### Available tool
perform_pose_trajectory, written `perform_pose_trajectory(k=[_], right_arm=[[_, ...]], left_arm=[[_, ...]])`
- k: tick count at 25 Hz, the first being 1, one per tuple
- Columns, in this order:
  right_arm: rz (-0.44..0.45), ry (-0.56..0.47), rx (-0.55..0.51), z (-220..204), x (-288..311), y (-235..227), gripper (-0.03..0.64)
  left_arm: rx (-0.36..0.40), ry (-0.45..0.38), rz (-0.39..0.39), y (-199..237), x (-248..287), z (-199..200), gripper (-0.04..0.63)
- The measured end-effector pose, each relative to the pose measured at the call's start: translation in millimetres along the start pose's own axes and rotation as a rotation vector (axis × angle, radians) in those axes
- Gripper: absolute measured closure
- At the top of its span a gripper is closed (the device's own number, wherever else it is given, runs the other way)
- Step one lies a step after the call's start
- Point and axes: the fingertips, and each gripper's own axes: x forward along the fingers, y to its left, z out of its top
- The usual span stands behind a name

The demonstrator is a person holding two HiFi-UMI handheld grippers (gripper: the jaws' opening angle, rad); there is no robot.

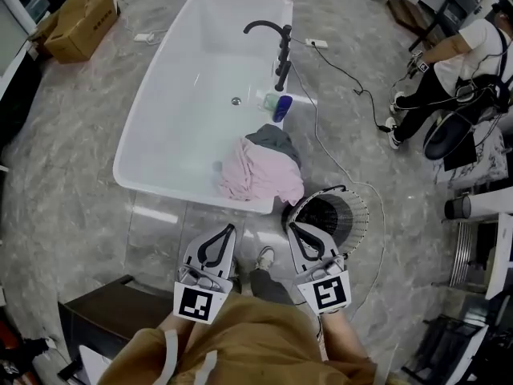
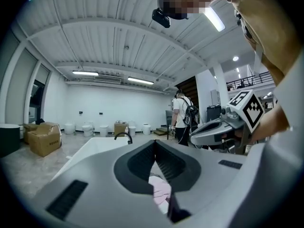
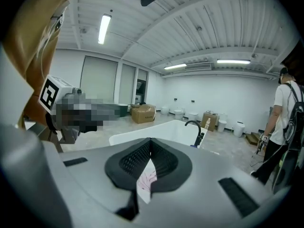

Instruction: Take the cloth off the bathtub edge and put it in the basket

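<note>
A pink cloth [image 1: 255,175] with a grey piece [image 1: 275,141] on top hangs over the near right edge of the white bathtub [image 1: 172,103]. Just right of it, on the floor, stands a black wire basket [image 1: 337,213]. My left gripper [image 1: 231,228] is shut and empty, held below the tub's near rim. The right gripper [image 1: 292,226] is also shut and empty, over the basket's left rim. In the left gripper view the cloth [image 2: 160,191] shows under the closed jaws of the left gripper [image 2: 155,142]. In the right gripper view the cloth [image 3: 146,180] peeks below the right gripper [image 3: 150,140].
A black faucet [image 1: 276,42] and a blue bottle [image 1: 281,107] stand at the tub's right side. A cable [image 1: 345,79] runs over the marble floor. A cardboard box [image 1: 80,22] sits far left, a person [image 1: 449,70] far right, and dark furniture [image 1: 104,311] near left.
</note>
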Motion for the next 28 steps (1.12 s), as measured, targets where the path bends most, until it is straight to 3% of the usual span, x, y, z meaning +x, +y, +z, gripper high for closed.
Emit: perform_pose_trajectory(k=[2, 6, 9, 16, 28], right_arm=[[0.007, 0.009, -0.002, -6.8, 10.9, -7.3, 0.614], [0.006, 0.026, -0.015, -25.7, 34.1, -24.8, 0.612], [0.021, 0.063, -0.018, -51.7, 50.6, -33.4, 0.601], [0.042, 0.145, 0.0, -119.7, 106.6, -50.8, 0.492], [0.138, 0.251, -0.061, -215.2, 197.0, -62.2, 0.403]], left_arm=[[0.001, 0.02, 0.017, 4.5, 4.5, -5.6, 0.589], [0.098, 0.039, -0.009, 7.7, 22.0, -20.9, 0.589], [0.056, 0.054, 0.017, 9.8, 33.2, -39.7, 0.589], [0.027, 0.09, 0.07, 19.3, 61.3, -67.5, 0.589], [0.022, 0.144, 0.095, 30.2, 91.8, -125.1, 0.589]])
